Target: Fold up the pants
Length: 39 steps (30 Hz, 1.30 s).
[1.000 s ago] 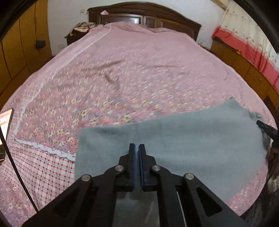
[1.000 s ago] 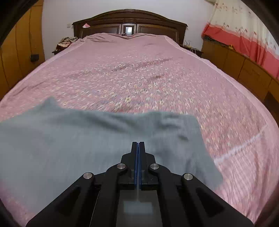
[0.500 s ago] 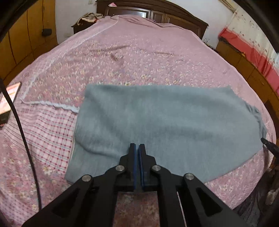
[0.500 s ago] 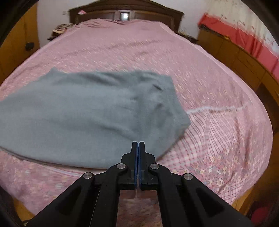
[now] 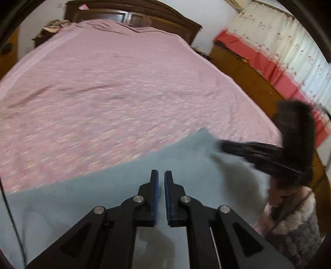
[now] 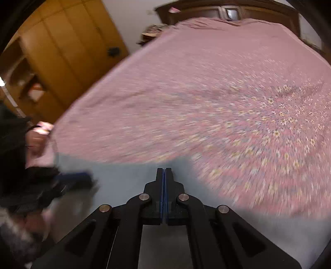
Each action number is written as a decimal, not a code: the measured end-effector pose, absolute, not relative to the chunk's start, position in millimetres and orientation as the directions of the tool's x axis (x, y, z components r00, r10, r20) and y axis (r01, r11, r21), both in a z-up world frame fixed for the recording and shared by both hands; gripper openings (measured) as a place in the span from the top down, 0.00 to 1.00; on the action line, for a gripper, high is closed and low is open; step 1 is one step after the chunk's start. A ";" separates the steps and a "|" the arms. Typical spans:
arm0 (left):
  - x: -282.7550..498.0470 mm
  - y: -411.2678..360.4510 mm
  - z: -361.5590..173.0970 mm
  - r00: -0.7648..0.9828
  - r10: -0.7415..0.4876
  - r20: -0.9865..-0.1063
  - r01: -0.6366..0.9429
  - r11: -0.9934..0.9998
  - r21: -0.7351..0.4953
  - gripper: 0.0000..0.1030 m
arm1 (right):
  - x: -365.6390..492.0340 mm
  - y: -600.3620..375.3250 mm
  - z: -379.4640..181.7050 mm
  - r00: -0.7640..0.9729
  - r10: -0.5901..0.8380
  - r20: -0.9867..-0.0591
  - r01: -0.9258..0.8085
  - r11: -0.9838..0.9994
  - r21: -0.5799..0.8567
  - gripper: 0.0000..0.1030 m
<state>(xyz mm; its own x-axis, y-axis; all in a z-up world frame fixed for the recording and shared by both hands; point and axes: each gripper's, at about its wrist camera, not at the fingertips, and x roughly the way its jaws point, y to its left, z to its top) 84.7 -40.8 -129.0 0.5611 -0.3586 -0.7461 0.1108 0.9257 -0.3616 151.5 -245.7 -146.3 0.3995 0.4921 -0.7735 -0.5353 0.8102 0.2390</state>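
The grey pants lie flat on the near part of the pink flowered bed, filling the bottom of both views. My left gripper hovers over the grey cloth, its blue pads nearly together with nothing between them. My right gripper is shut, pads touching, also above the cloth and holding nothing. Each gripper appears blurred in the other's view: the right gripper reaches in from the right, the left gripper from the left. Both views are motion-blurred.
A dark wooden headboard closes the far end of the bed. A wooden wardrobe stands on the left side, a low cabinet and red-and-white curtain on the right. A person's furry sleeve shows at lower right.
Both grippers moved in over the pants from the bed's near edge. The left view swung right and the right view swung left, so each gripper now shows in the other's view.
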 end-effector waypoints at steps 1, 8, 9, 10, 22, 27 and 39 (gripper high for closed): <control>91.8 -46.2 -133.4 0.553 -0.381 -0.741 0.126 0.917 -0.378 0.96 | 150.8 -242.7 -155.8 0.408 0.472 -0.781 -0.543 0.814 0.208 1.00; 100.2 -48.6 -181.9 0.525 -0.413 -0.744 0.109 0.899 -0.423 0.96 | 117.9 -252.3 -138.6 0.483 0.506 -0.715 -0.544 0.813 0.207 1.00; 99.7 -46.0 -181.0 0.531 -0.425 -0.734 0.110 0.893 -0.437 0.96 | 111.9 -258.5 -133.1 0.497 0.518 -0.696 -0.535 0.815 0.224 1.00; 99.5 -44.8 -179.7 0.531 -0.428 -0.731 0.110 0.890 -0.442 0.96 | 108.9 -263.8 -131.4 0.512 0.501 -0.698 -0.512 0.830 0.220 1.00; 96.7 -47.1 -178.5 0.559 -0.389 -0.732 0.096 0.908 -0.408 0.96 | 83.8 -300.8 -138.5 0.581 0.340 -0.739 -0.389 0.914 0.115 1.00; 86.1 -42.7 -177.5 0.597 -0.343 -0.725 0.054 0.919 -0.390 0.96 | 81.9 -324.0 -156.8 0.596 0.322 -0.736 -0.347 0.930 0.126 1.00; 74.9 -40.4 -185.4 0.625 -0.293 -0.724 -0.007 0.925 -0.381 0.96 | 47.8 -395.4 -127.9 0.666 0.070 -0.743 -0.075 0.997 0.027 1.00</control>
